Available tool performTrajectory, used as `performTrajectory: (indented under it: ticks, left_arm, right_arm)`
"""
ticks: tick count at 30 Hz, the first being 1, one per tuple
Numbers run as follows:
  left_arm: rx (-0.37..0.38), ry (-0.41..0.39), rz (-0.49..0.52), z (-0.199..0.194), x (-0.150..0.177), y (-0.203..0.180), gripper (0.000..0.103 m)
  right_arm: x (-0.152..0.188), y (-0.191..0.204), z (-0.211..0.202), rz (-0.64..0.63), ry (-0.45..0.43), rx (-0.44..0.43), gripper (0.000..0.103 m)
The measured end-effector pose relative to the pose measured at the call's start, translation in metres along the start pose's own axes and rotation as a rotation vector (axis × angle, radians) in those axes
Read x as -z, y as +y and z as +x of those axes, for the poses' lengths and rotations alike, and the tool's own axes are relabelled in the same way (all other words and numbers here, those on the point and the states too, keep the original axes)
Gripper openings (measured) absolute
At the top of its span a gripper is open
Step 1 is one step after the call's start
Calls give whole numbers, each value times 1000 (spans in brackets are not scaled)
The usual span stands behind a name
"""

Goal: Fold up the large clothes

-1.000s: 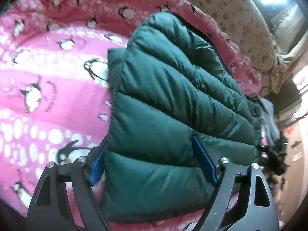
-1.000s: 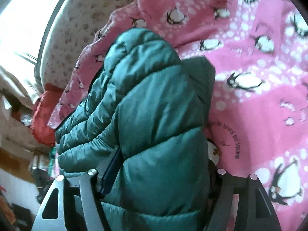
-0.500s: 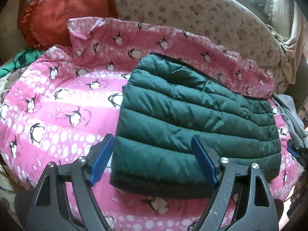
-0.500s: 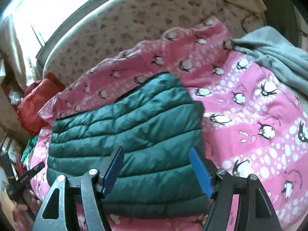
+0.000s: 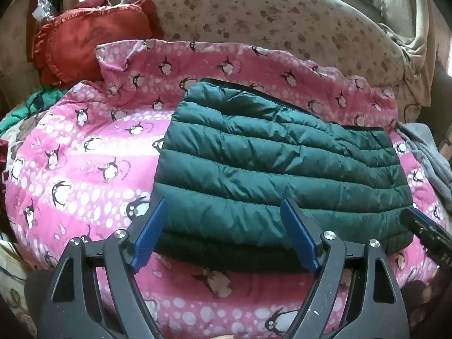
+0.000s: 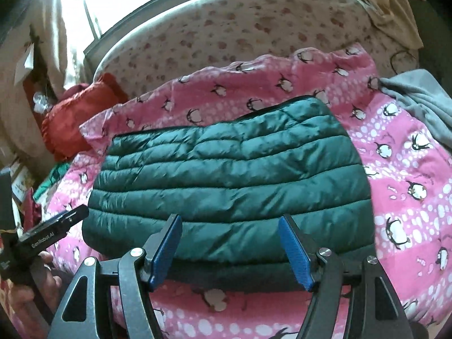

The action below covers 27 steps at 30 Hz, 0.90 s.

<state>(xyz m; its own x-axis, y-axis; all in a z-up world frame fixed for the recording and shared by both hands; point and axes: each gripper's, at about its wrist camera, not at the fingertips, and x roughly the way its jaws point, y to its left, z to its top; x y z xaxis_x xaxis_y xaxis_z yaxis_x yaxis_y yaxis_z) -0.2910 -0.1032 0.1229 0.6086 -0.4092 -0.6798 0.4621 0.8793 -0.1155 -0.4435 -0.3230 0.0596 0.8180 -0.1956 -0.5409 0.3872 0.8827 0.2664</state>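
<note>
Both grippers had drawn back from the folded dark-green quilted puffer jacket [image 5: 279, 169], which lay flat on the pink penguin-print blanket [image 5: 84, 169]. Left gripper [image 5: 223, 234]: jaws wide, empty. Right gripper [image 6: 230, 250]: jaws wide, empty. Red ruffled cushion [image 5: 82, 42] far left; grey cloth [image 6: 423, 104] far right.

Bed [image 5: 282, 25] with spotted beige sheet; pink penguin blanket [image 5: 84, 152] spread on it; folded green puffer jacket [image 5: 268, 163] on blanket, grey garment [image 6: 423, 101] at blanket's edge.

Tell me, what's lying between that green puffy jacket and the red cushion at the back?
Only the pink penguin blanket. In the left wrist view it spreads bare from the green jacket to the red cushion.
</note>
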Motion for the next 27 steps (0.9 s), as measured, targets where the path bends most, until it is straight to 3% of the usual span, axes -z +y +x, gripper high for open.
performTrajectory:
  ticks: [6,12,27]
  left_arm:
    - [-11,-50,18,-10,6,-6,82]
    - [-15,-48,28,-10,8,-9,82]
    - [-51,-63,63,-10,17,-14,82]
  right_arm:
    - [9,28,4,-79,-9,17,68]
    - [15,43,8,-106,-4,19,68]
    - [17,45,9,-89,-1,13,68]
